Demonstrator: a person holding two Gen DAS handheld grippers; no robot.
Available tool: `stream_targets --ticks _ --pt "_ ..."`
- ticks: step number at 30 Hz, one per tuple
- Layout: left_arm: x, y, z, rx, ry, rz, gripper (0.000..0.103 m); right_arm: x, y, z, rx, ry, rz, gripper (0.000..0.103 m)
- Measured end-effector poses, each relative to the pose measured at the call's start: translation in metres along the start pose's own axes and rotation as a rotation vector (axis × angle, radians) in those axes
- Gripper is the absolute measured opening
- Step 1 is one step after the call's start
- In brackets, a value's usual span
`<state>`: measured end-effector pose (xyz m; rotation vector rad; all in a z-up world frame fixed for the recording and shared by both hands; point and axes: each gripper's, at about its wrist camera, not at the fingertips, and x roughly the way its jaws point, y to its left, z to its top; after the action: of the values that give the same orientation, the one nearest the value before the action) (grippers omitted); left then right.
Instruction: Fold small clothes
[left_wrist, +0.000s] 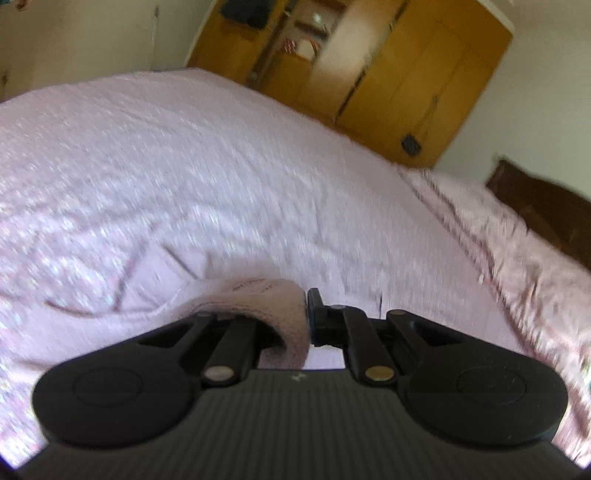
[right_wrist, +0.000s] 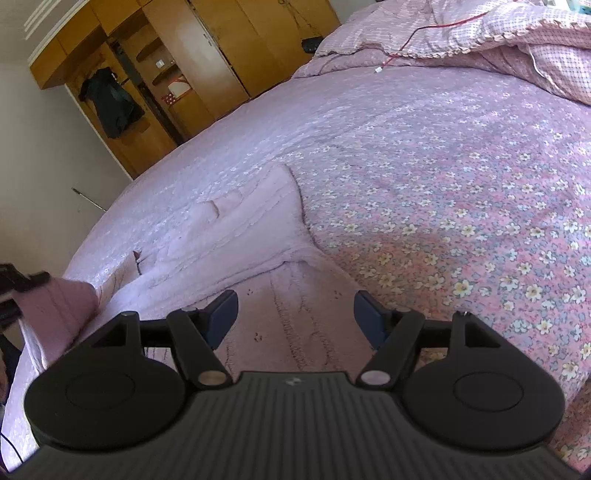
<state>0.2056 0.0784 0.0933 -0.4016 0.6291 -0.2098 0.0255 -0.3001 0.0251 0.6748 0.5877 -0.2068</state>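
A small pale pink fleecy garment (right_wrist: 240, 229) lies spread on the floral bedspread (right_wrist: 461, 192). In the right wrist view my right gripper (right_wrist: 297, 317) hovers open just over its near part, and the blue pads (right_wrist: 225, 314) hold nothing. At that view's left edge my left gripper (right_wrist: 22, 284) lifts a corner of the garment. The left wrist view is blurred. It shows my left gripper (left_wrist: 308, 314) shut on a fold of the pink garment (left_wrist: 258, 295), which drapes over and hides the left finger.
A wooden wardrobe (right_wrist: 229, 55) with open shelves and a dark hanging garment (right_wrist: 114, 103) stands past the bed. A crumpled checked quilt (right_wrist: 517, 37) with a red cable (right_wrist: 413, 33) lies at the far right. A dark headboard (left_wrist: 546, 206) shows in the left wrist view.
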Motion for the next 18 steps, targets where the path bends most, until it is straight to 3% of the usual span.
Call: stream_targets --ticks 6,8,10,13,18 --pt "0.023 -0.003 -0.035 0.044 0.130 0.019 0.010 -0.001 -0.003 -0.002 0.025 -0.012 0.008 0.076" --pt "0.028 -0.002 -0.045 0.041 0.175 0.009 0.019 -0.002 -0.003 -0.003 0.027 -0.010 0.011 0.076" --pt "0.026 -0.001 -0.053 0.049 0.200 0.011 0.035 -0.003 -0.002 -0.003 0.030 -0.004 0.017 0.076" --pt "0.016 0.000 -0.060 0.057 0.222 0.014 0.047 -0.004 0.002 -0.003 0.031 0.004 0.035 0.076" --pt "-0.008 0.008 -0.066 0.047 0.248 0.041 0.049 -0.003 0.018 -0.002 -0.006 0.027 0.065 0.076"
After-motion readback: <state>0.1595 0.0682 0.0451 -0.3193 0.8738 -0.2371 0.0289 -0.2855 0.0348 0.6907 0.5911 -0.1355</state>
